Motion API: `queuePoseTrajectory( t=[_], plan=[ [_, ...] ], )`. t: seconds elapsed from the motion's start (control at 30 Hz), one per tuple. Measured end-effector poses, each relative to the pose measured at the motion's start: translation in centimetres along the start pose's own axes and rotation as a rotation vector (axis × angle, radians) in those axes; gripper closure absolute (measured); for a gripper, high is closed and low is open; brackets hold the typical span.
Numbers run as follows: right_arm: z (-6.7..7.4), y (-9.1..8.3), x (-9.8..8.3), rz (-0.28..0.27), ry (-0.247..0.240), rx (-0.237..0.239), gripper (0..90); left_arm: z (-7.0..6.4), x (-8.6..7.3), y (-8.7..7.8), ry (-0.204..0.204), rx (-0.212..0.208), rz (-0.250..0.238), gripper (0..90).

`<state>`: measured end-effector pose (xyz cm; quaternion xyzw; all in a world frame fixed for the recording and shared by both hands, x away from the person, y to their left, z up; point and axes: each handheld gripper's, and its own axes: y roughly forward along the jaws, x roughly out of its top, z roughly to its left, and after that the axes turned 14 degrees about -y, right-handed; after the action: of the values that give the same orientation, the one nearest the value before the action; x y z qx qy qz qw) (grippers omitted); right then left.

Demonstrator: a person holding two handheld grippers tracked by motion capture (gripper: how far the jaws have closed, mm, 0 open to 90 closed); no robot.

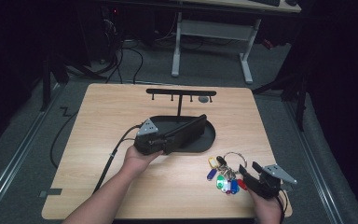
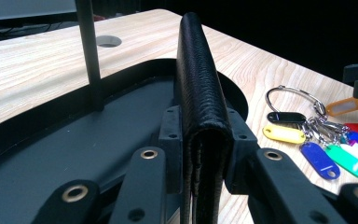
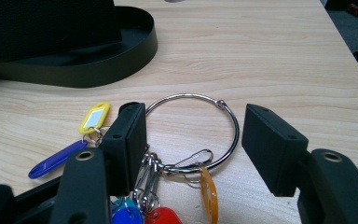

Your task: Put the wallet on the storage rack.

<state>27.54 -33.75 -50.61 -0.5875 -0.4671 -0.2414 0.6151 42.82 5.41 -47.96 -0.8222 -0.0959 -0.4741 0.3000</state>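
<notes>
High view overhead facing forward, gripper views low and close, sharing tray (image 2: 51, 135) and key ring (image 3: 200, 133).

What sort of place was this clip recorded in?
Probably a lab or workshop set up for recording, not a home. A small wooden table stands on grey carpet with floor rails along both sides, cables trail across the floor, and a white-legged desk stands behind in a dark room.

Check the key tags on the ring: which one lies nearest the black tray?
The yellow tag, at the bunch's upper-left edge beside the black tag. It lies on the tray side; the blue, green, orange and red tags fan out nearer the right gripper.
</notes>
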Motion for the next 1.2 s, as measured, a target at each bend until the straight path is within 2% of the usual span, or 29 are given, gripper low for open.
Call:
queuePoseTrajectory(
  t=[0.23,0.4,0.5,0.6,0.73,0.77,0.93,1.1,1.2],
  plan=[
    [0.2,0.0,0.1,-0.001,-0.004,0.001,40.4,0.1,0.2,-0.4,-0.005,0.018,-0.013,67.3],
    [0.3,0.2,0.1,0.004,-0.004,0.006,40.5,-0.2,0.3,-0.9,0.033,0.042,-0.019,64.8],
    [0.5,0.1,0.2,0.003,-0.007,0.007,40.5,-0.2,0.2,-1.4,0.036,0.054,-0.036,61.0],
    [0.5,0.2,0.2,0.007,-0.006,0.007,40.5,-0.2,0.0,-1.9,0.045,0.061,-0.046,60.9],
    [0.5,0.3,0.2,0.009,-0.012,0.011,40.5,0.2,-0.5,-2.4,-0.013,0.017,-0.071,71.5],
    [0.6,0.4,0.2,0.012,-0.010,0.014,40.5,0.1,-0.6,-2.5,-0.017,0.012,-0.077,72.9],
    [0.6,0.4,0.2,0.015,-0.017,0.017,40.5,-0.7,-0.8,-2.5,0.025,0.002,-0.089,75.6],
    [0.5,0.5,0.1,0.017,-0.010,0.016,40.4,-1.2,-0.9,-3.2,0.005,-0.053,-0.100,76.2],
    [0.6,0.4,0.2,0.015,-0.011,0.013,40.5,-1.5,-1.1,-3.2,0.003,-0.064,-0.104,76.0]
  ],
)
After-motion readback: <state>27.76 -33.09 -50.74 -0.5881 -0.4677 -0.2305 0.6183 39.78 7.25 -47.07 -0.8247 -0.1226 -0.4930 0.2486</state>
